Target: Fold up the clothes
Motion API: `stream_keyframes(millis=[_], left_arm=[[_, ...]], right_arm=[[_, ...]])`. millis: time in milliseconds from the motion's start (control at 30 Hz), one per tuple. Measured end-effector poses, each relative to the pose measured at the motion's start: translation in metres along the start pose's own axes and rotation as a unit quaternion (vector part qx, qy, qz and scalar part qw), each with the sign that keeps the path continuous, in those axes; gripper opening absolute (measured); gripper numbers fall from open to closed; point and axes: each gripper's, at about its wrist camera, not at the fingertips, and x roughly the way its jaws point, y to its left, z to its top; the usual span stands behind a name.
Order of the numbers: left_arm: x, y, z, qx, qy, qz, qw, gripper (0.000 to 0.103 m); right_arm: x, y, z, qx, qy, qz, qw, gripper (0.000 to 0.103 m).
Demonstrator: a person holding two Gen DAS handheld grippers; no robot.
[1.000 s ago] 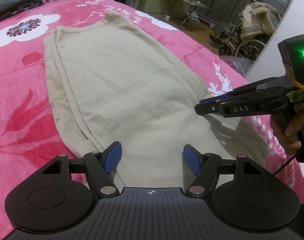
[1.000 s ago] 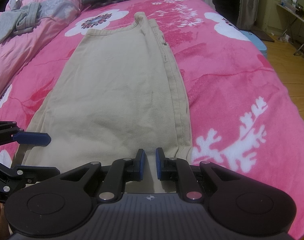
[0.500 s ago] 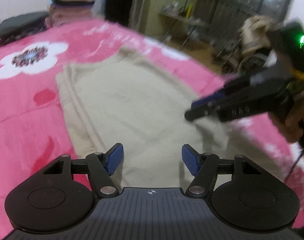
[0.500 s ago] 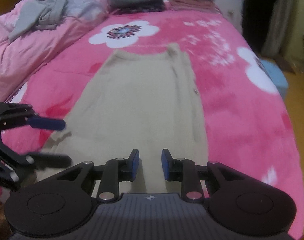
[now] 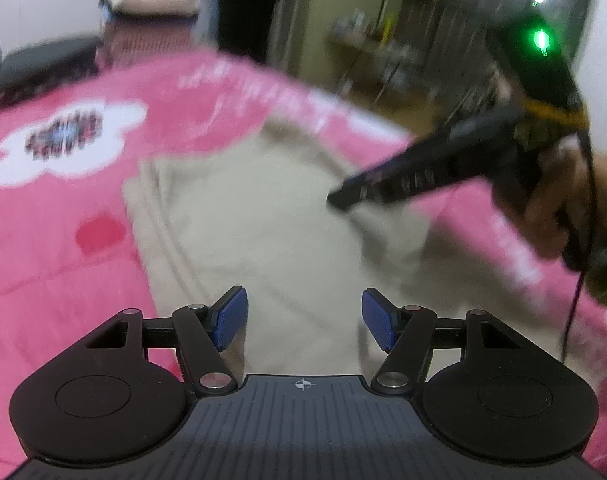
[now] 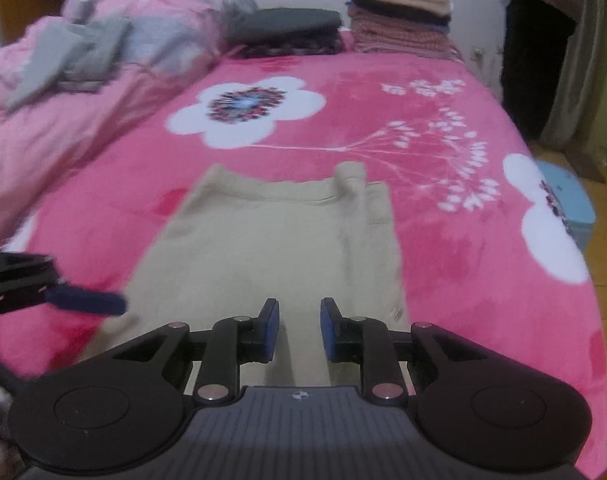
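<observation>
Beige garment [image 6: 275,248] lies flat beneath both grippers; left gripper [image 5: 303,318] apart, right gripper [image 6: 299,330] slightly apart, both empty.

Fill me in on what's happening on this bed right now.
A person is folding clothes with a handheld gripper in each hand. A beige garment lies flat on the pink flowered blanket. The left gripper and the right gripper both hover over its near end, jaws apart, holding nothing. Folded stacks sit at the far end.
</observation>
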Motion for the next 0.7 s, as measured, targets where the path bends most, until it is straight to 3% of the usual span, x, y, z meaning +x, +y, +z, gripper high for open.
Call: stream_keyframes(millis=[67,233,500,700], left_arm=[[0.000,0.002,0.000,0.003,-0.007,-0.001,1.0000,0.058],[-0.019,0.010,0.018,0.014,-0.075,0.014,0.9970,0.059],[0.031,0.031,0.045,0.023,-0.069,0.093,0.9930,0.052],[0.032,0.039,0.043,0.006,-0.079,0.097,0.9921,0.052]], right_arm=[[0.010,-0.006,0.004,0.012,0.000,0.001,1.000,0.023],[-0.009,-0.002,0.022,-0.020,-0.061,0.005,0.998,0.023],[0.018,0.003,0.043,-0.093,-0.083,-0.053,0.991,0.023],[0.022,0.001,0.045,-0.093,-0.092,-0.064,0.989,0.023]])
